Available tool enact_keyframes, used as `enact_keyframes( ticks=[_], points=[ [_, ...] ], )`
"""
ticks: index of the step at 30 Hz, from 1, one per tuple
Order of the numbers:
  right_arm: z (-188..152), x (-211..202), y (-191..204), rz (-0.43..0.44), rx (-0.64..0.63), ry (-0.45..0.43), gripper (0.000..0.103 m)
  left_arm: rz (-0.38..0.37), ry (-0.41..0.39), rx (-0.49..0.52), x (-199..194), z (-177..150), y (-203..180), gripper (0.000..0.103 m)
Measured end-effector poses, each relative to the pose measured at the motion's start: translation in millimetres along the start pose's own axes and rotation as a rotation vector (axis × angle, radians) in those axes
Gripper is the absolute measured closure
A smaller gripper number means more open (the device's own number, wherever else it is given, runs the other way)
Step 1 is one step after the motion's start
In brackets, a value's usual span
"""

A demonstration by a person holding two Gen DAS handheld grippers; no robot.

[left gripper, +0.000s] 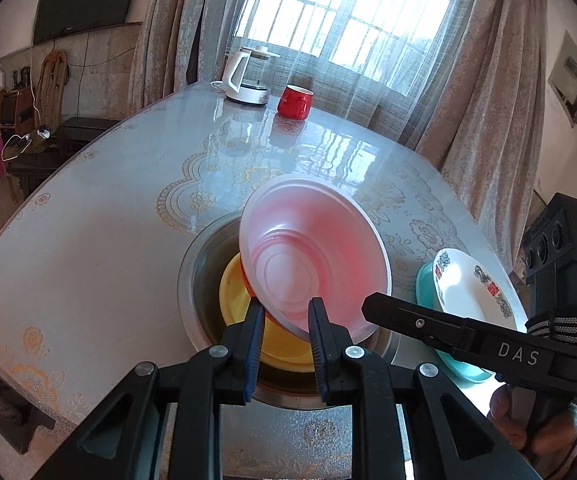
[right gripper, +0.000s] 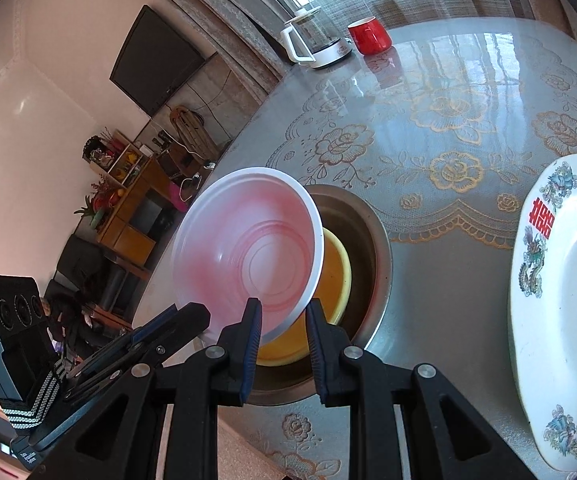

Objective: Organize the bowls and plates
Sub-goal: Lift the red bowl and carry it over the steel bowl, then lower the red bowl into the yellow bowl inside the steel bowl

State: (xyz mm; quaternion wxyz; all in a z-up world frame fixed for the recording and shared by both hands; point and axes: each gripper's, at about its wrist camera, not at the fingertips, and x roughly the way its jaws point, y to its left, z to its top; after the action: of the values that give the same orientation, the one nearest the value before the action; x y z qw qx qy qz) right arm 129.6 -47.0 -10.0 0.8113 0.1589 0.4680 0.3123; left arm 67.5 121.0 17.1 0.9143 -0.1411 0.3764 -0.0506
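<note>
Left gripper (left gripper: 286,320) and right gripper (right gripper: 284,322) both grasp the near rim of the pink bowl (left gripper: 312,256), tilted over the yellow bowl (left gripper: 240,292) in the steel basin (left gripper: 196,256); best lowered level, white plate (left gripper: 468,284) untouched.

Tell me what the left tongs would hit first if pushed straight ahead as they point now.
The pink bowl: its near rim already sits between the left tongs, tilted over the yellow bowl in the steel basin. Pushed on, they would probably run into the pink bowl's wall, though depth is unclear.
</note>
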Motion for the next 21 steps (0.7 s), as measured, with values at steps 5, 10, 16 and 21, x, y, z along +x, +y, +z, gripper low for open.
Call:
enact_keyframes(
  ticks=[5, 10, 16, 21],
  points=[
    [-1, 6, 0, 0.002, 0.003, 0.011, 0.080, 0.002, 0.009, 0.002, 3, -2, 2, 0.082],
    [-4, 11, 0, 0.001, 0.017, 0.023, 0.080, 0.008, 0.021, 0.003, 6, -4, 4, 0.082],
    [-5, 18, 1, -0.005, 0.022, 0.037, 0.080, 0.008, 0.041, -0.007, 12, -7, 8, 0.082],
    [-4, 19, 2, -0.006, 0.023, 0.036, 0.080, 0.000, 0.059, -0.021, 17, -8, 11, 0.082]
  ],
)
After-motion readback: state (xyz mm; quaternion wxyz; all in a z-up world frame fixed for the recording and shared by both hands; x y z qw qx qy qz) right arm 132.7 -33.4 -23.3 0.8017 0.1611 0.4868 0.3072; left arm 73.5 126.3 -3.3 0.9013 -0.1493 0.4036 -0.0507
